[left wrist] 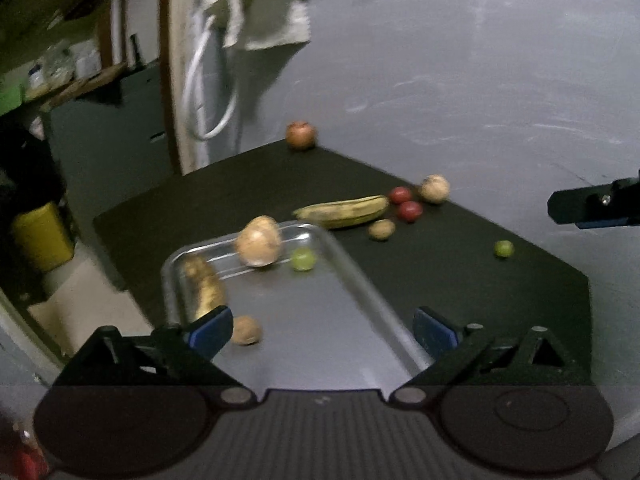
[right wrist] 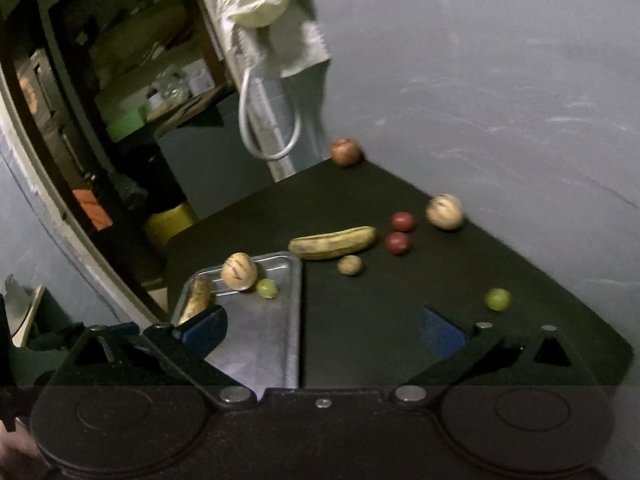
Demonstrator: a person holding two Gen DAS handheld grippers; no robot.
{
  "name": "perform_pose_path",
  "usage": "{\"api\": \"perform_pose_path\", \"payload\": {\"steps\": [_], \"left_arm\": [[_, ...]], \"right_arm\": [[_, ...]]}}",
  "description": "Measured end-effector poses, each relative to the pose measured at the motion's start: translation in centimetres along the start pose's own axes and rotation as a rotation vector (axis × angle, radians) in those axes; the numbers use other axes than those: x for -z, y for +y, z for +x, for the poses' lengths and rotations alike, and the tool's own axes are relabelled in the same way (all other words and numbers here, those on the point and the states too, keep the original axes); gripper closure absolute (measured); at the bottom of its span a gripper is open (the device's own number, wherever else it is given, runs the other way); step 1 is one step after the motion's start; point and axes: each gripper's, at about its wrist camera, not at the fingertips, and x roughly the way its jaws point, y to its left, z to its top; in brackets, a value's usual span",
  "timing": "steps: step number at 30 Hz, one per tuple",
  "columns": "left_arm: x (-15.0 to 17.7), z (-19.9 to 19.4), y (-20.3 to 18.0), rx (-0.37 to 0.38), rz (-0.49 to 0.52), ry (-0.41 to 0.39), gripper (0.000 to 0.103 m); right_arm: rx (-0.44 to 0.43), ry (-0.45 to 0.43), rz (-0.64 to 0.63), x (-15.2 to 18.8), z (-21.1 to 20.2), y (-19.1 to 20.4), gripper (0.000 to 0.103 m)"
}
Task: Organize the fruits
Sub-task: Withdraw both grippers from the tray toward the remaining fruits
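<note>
A metal tray (left wrist: 304, 344) (right wrist: 260, 336) sits at the left of the black table. In it lie a pale striped fruit (left wrist: 259, 246) (right wrist: 239, 271), a green fruit (left wrist: 303, 259), a banana (left wrist: 206, 292) and a small brown fruit (left wrist: 246, 330). Loose on the table are a banana (right wrist: 333, 243), two red fruits (right wrist: 403, 221), a small brown fruit (right wrist: 350, 265), a pale round fruit (right wrist: 445, 211), a green fruit (right wrist: 497, 299) and a reddish apple (right wrist: 346, 152). My left gripper (left wrist: 323, 330) hangs open over the tray, holding nothing. My right gripper (right wrist: 323, 330) is open and holds nothing, above the tray's right rim.
The black table (left wrist: 440, 280) meets a grey wall on the right. Its far corner holds the apple. A cloth and a white hose loop (left wrist: 208, 92) hang behind the table. A yellow container (left wrist: 42, 236) stands on the floor at the left.
</note>
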Motion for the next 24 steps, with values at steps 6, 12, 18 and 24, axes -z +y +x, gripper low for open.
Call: {"api": "perform_pose_path", "payload": {"steps": [6, 12, 18, 24], "left_arm": [[-0.7, -1.4, -4.6, 0.015, 0.075, -0.038, 0.004], [-1.1, -2.9, -7.1, -0.006, 0.111, -0.076, 0.004], [-1.6, -4.0, -7.1, -0.044, 0.145, -0.090, 0.004], [-3.7, -3.6, -5.3, -0.047, 0.174, -0.089, 0.004]], "right_arm": [[0.016, -0.085, 0.043, 0.8, -4.7, -3.2, 0.001], [0.018, -0.123, 0.070, 1.7, -7.3, -5.9, 0.001], [-0.015, -0.132, 0.072, 2.2, -7.9, -6.6, 0.001], [-0.034, -0.120, 0.084, 2.4, -7.1, -6.6, 0.001]]}}
